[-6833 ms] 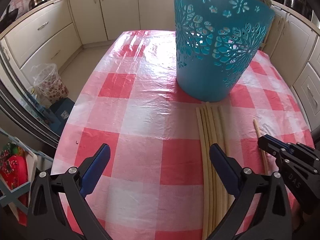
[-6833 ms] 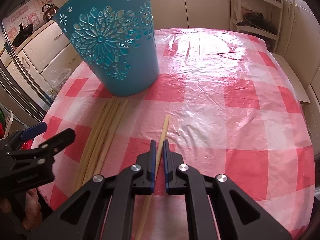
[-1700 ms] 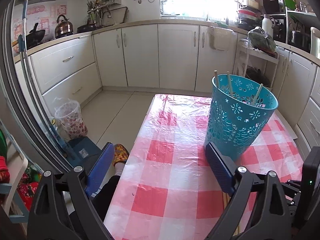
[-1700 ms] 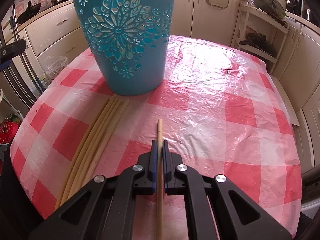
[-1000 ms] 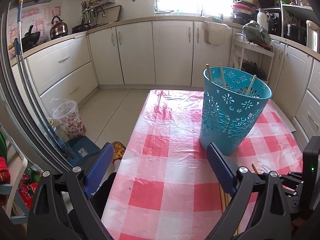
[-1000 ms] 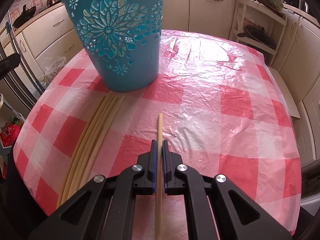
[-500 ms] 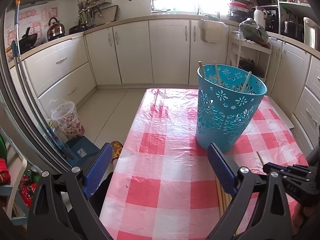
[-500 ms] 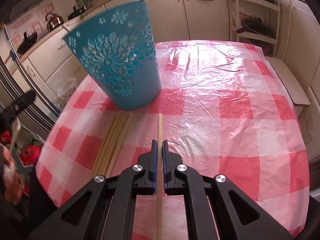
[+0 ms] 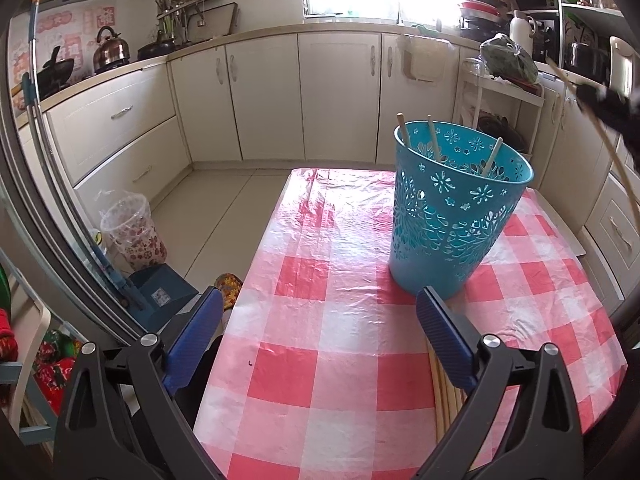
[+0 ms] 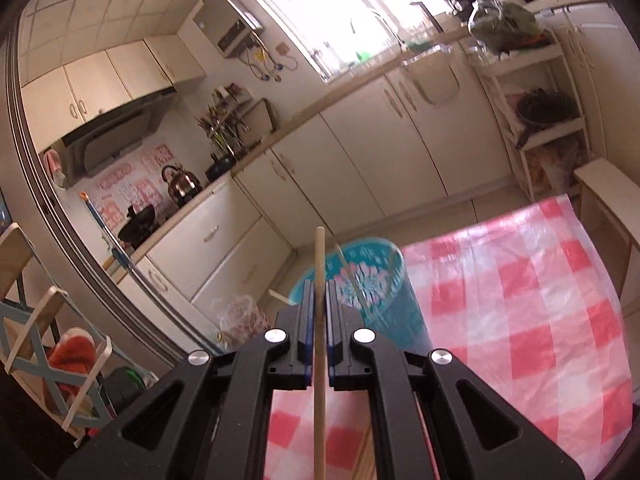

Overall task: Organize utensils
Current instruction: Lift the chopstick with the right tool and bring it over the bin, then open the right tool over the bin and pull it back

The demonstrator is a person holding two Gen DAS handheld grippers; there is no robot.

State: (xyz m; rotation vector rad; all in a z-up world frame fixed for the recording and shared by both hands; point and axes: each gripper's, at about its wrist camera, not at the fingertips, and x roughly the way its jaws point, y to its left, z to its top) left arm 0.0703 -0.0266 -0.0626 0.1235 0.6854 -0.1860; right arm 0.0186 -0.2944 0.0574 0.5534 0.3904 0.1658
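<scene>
Counter (image 9: 344, 364) w/ red-white check cloth: left half bare, lots of room there; its left edge drops to floor, far edge just behind the blue basket (image 9: 456, 216). Basket stands upright toward the far right of the counter, three sticks (image 9: 432, 140) leaning inside. Bundle of sticks (image 9: 444, 392) lies flat near the front right, just in front of the basket, partly hidden by the left gripper (image 9: 320, 336), which is spread wide w/ nothing between.

Vs. half a sec ago: right gripper (image 10: 316, 300) has gone up off the counter & tilted; then the stick tip was low over the cloth, now it's high above the basket, view blurred. Left unchanged.

Right gripper pinches a single stick (image 10: 319, 276), pads pressed on it; stick runs straight along the gripper, tip poking out past the fingers, over the basket's left rim in that view.
</scene>
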